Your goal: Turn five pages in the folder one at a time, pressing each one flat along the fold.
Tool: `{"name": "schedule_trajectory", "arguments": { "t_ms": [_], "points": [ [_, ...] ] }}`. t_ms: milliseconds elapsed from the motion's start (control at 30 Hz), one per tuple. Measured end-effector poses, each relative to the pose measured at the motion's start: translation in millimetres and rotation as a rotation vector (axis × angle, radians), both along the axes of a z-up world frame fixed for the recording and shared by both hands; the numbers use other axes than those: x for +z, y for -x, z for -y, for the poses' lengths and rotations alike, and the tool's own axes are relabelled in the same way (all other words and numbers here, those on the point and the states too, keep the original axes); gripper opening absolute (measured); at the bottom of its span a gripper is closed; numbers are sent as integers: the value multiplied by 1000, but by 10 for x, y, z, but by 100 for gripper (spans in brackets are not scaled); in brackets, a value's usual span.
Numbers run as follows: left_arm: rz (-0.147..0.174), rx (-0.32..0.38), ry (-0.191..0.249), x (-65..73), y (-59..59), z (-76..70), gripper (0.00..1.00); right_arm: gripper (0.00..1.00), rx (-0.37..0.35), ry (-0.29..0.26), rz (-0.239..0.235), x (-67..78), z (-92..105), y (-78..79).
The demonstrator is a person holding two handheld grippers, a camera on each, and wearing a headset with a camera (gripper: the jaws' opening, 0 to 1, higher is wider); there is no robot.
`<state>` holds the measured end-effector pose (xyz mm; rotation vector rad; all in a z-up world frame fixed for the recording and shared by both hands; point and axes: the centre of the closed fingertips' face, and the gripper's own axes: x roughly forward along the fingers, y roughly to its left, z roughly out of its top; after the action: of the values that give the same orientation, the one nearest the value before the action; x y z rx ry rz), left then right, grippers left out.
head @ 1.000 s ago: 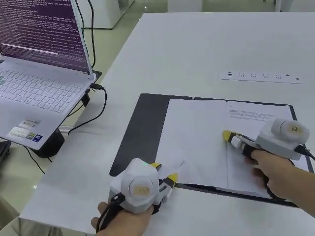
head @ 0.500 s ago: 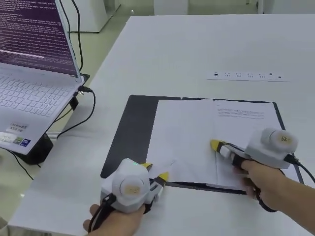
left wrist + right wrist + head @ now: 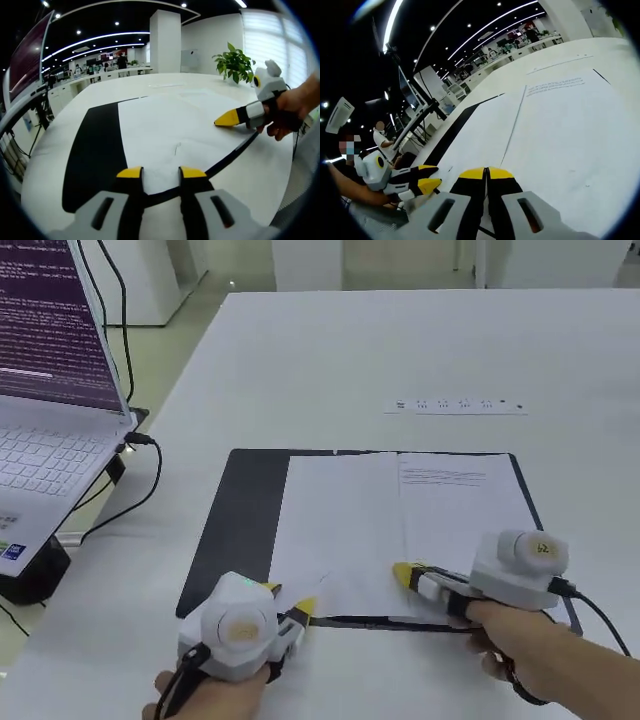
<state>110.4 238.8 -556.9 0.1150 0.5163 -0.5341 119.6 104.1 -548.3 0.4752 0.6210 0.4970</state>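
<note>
Black folder (image 3: pixel 238 515): lies open and flat on the white bench (image 3: pixel 400 350), close to the near edge; dark cover bare at the left, white sheets over the rest; left page (image 3: pixel 335 520) blank; right page (image 3: pixel 470 520) with a few lines of print near its top; fold (image 3: pixel 401 510) between them, running straight away from the person.

Right tongs (image 3: pixel 405 573): pressed together, yellow tips meeting with no gap in the right gripper view; low over the paper, tips at the near end of the fold; cannot tell whether touching the sheet; nothing seen clamped between them.

Left tongs (image 3: pixel 287 598): apart, with a clear gap between the yellow tips in the left gripper view; hover at the near left corner of the left page, over the folder's near edge; nothing between them.

Both at the folder's near side, well apart from each other.

Laptop (image 3: pixel 40 390): open to the left of the folder, screen lit with text, cables trailing beside it; white power strip (image 3: pixel 455 406) beyond the folder, apart from it.
</note>
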Motion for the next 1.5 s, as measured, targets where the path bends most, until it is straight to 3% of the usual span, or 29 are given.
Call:
{"name": "schedule_trajectory", "arguments": {
  "t_ms": [433, 600, 700, 900, 1200, 1400, 1500],
  "points": [
    [-1, -1, -3, -2, 2, 1, 26, 0, 27, 1, -46, -18, -55, 401],
    [-4, -1, -4, -3, 2, 0, 26, 0, 44, -15, -90, -18, -80, 569],
    [-5, 0, -3, -2, 4, 0, 26, 0, 87, -16, -124, -5, -112, 730],
    [-3, -4, -6, 0, 8, 1, 26, 0, 94, -56, -129, 108, -93, 921],
    [-34, 7, -16, 8, -6, 4, 26, 0, -77, -169, -50, 624, 11, 851],
    [-66, 36, -26, 6, -35, 4, 25, 0, -155, -167, -34, 732, 151, 898],
    [-102, 40, -16, 14, -38, 21, 27, 0, -177, -149, -28, 757, 237, 940]
  ]
}}
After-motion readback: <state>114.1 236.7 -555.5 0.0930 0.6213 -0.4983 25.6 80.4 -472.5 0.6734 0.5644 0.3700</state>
